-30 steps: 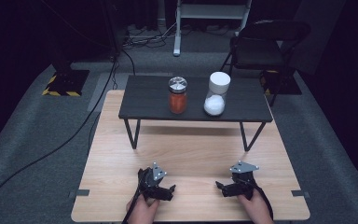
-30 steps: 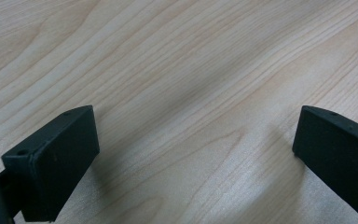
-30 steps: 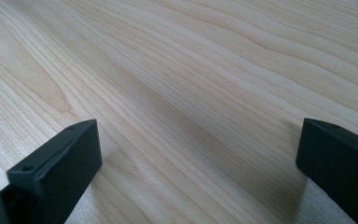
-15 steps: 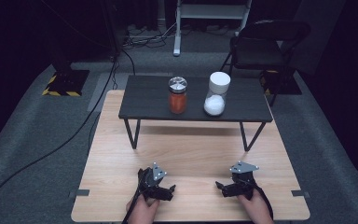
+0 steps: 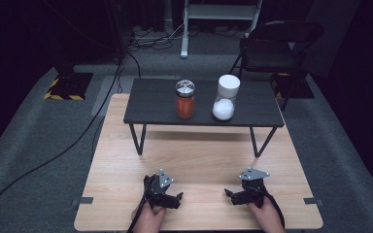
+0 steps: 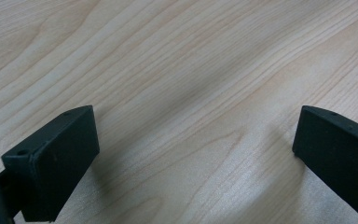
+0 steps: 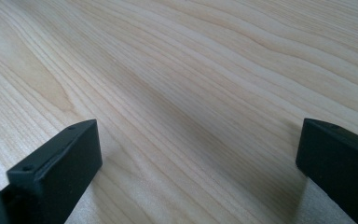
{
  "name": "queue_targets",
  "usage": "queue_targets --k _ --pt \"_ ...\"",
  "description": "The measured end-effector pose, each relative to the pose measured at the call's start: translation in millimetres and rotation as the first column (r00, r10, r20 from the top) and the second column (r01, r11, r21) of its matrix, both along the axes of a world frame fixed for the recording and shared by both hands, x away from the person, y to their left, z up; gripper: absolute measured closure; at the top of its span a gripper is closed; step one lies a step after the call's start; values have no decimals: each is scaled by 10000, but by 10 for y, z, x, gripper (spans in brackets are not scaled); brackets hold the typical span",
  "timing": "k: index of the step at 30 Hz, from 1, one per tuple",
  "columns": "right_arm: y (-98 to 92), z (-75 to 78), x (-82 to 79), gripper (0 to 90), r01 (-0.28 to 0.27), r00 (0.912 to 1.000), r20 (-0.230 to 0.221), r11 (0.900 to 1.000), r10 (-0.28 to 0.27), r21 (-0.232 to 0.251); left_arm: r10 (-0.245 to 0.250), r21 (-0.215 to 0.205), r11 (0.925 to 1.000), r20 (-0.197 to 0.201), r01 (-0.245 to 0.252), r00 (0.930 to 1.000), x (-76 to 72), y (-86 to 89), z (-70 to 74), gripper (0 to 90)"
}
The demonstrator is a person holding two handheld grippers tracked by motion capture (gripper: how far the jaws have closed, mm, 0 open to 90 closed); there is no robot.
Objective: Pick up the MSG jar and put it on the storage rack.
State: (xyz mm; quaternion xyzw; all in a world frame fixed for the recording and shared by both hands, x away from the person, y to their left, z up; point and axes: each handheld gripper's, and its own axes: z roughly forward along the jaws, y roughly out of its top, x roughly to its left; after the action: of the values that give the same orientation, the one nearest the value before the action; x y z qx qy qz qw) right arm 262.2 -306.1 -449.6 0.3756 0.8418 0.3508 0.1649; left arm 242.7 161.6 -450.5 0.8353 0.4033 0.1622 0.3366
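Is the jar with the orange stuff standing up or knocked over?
Standing up. The orange jar sits upright on the small black table, with its silver lid on top.

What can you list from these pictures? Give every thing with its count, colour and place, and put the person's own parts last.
Jar with orange-red contents: 1, clear with silver lid, left on the small black table.
Jar with white contents: 1, clear with white lid, right on the small black table.
Small black table: 1, black, far half of the wooden table.
Wooden table: 1, light wood, centre.
Chair: 1, black, behind at right.
Cables: several, black, on the grey floor at left.
Left gripper: 1, black, near edge, fingers open.
Right gripper: 1, black, near edge, fingers open.
Hands: 2, bottom edge.
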Motion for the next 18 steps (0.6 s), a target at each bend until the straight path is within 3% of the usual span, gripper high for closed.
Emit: queue_targets --k 18 --pt "0 0 5 0 -55 10000 9 10000 55 -16 0 2 10000 1 0 10000 0 0 0 1"
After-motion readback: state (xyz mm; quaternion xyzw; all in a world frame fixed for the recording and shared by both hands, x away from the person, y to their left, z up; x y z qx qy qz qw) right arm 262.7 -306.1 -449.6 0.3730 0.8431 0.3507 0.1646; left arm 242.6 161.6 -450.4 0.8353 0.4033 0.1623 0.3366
